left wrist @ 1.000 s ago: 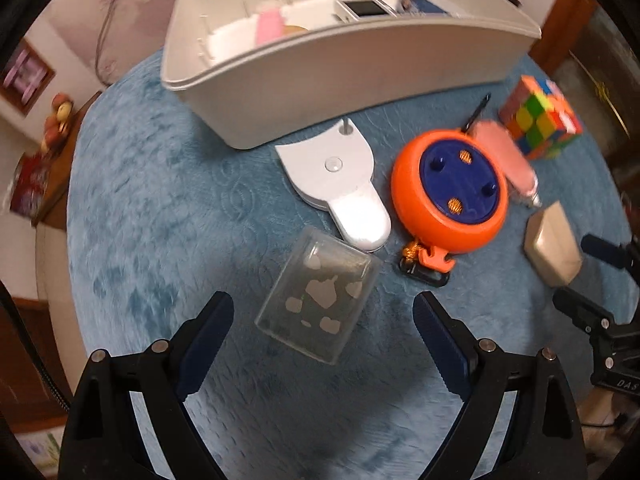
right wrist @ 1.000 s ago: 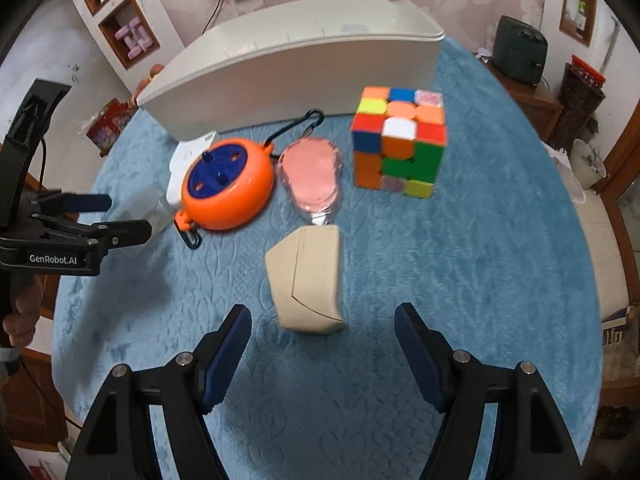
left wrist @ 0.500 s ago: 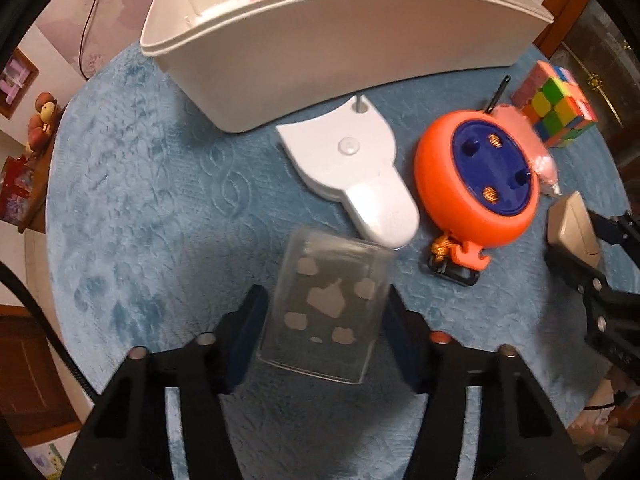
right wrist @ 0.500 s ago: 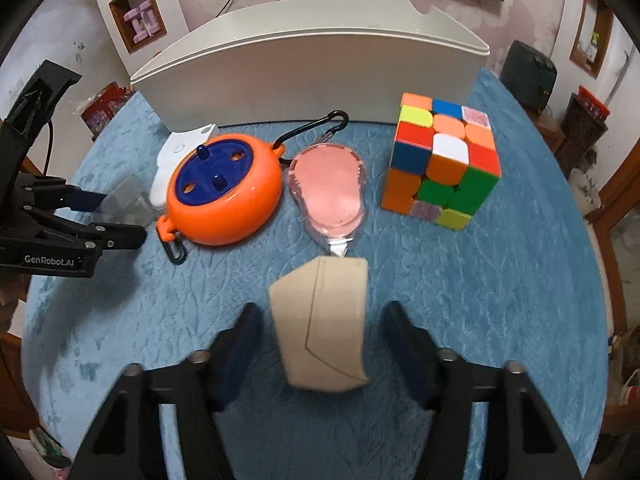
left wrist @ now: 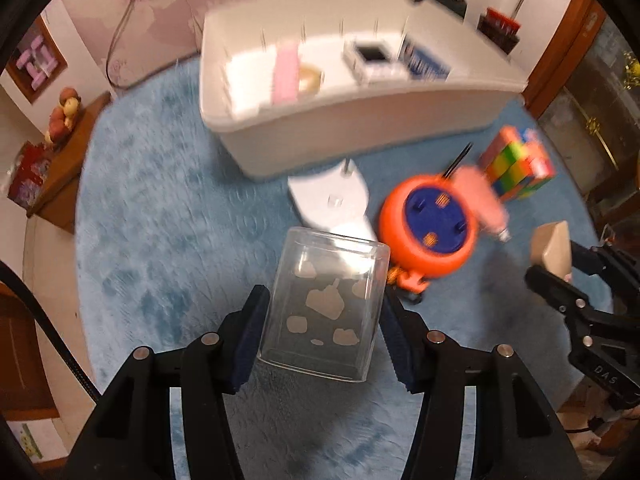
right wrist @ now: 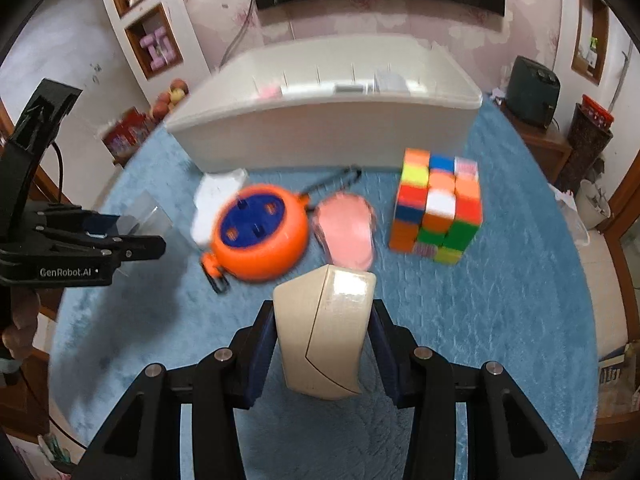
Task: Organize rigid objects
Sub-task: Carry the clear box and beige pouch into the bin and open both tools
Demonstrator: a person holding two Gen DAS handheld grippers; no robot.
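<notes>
My left gripper (left wrist: pixel 322 320) is shut on a clear plastic box (left wrist: pixel 326 304) with pale shapes printed on it and holds it above the blue cloth. My right gripper (right wrist: pixel 322 344) is shut on a beige angular block (right wrist: pixel 324 332), also lifted. The block shows in the left wrist view (left wrist: pixel 551 249) at the right. A long white bin (left wrist: pixel 360 116) with dividers stands at the back and holds a pink item (left wrist: pixel 285 74), a small screen device (left wrist: pixel 370 54) and a blue card (left wrist: pixel 424 65).
On the round blue-clothed table (right wrist: pixel 520 320) lie an orange and blue reel (right wrist: pixel 260 236), a pink transparent case (right wrist: pixel 346 232), a colourful cube (right wrist: pixel 438 208) and a flat white gadget (left wrist: pixel 332 204). Shelves and furniture stand around the table.
Both grippers closed on their objects, the left on the clear box and the right on the beige block, and then lifted them off the cloth, rising so the bin's inside shows.
</notes>
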